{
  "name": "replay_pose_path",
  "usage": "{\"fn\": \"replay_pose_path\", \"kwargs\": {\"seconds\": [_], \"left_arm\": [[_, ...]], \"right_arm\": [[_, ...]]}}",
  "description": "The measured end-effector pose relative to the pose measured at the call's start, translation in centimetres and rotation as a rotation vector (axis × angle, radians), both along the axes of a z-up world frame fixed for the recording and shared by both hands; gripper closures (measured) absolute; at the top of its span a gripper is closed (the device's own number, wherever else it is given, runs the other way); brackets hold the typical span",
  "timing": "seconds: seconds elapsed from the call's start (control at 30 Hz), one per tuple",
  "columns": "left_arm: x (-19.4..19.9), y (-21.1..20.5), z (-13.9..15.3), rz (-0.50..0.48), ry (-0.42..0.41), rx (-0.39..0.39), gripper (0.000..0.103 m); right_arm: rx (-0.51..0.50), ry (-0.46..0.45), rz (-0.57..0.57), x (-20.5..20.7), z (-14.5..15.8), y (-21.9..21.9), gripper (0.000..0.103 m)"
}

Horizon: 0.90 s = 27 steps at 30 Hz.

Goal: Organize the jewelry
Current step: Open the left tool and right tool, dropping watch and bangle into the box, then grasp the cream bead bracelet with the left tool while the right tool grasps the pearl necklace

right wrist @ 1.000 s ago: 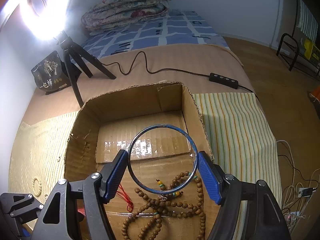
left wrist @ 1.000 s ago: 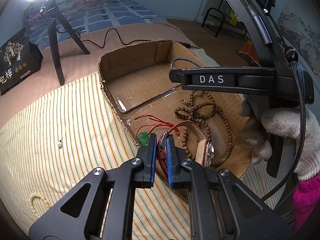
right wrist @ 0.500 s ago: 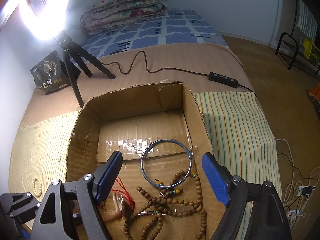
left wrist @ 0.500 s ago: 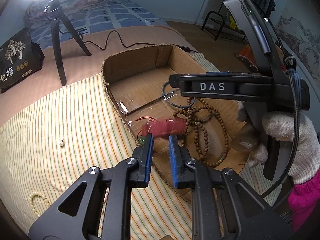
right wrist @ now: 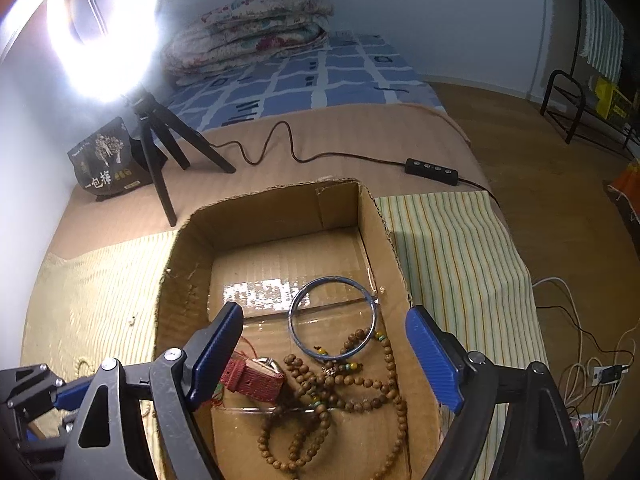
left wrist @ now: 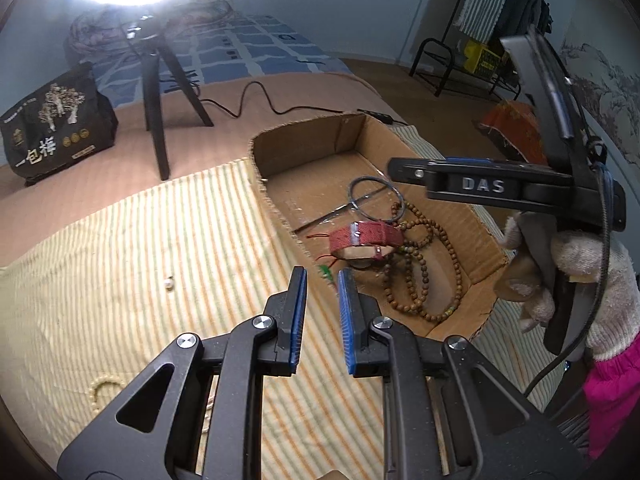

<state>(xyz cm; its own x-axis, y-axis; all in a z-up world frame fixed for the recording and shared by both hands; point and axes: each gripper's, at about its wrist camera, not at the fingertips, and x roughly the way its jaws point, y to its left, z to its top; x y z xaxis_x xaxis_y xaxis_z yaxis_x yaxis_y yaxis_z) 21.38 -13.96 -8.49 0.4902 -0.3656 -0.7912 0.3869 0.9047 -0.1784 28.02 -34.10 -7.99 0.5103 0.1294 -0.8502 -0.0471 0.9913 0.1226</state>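
Both grippers, left [left wrist: 322, 276] and right [right wrist: 325, 344], hung open and empty; the pearl bead [left wrist: 169, 281] probably needed a centred, gentle pinch.

Wooden bead strand [right wrist: 320, 412] cut off by lower frame edge; red watch [right wrist: 256, 378] half hidden behind right claw [right wrist: 326, 354] finger; small white bead [left wrist: 169, 282] too small to identify.

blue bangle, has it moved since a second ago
Yes. The blue bangle was held up between the right gripper's fingers; now it lies flat on the cardboard box floor, partly over the wooden beads.
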Motion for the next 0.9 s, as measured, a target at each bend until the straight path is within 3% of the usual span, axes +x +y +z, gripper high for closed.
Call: {"fn": "replay_pose_path", "kwargs": {"seconds": [0.13, 0.23, 0.57, 0.9], "left_arm": [[-0.6, 1.6, 0.7, 0.014, -0.031, 0.016, 0.087], [-1.0, 3.4, 1.2, 0.039, -0.050, 0.012, 0.060], [-2.6, 10.3, 2.3, 0.117, -0.074, 0.015, 0.059], [-3.6, 17.5, 1.2, 0.224, -0.043, 0.019, 0.059]], "right_arm": [[-0.004, -0.032, 0.015, -1.3, 1.3, 0.7, 0.018], [-0.011, -0.061, 0.038, -2.4, 2.2, 1.5, 0.018], [0.060, -0.110, 0.152, -6.5, 4.2, 5.7, 0.017], [0.107, -0.078, 0.330, -10.3, 3.2, 12.5, 0.016]]}}
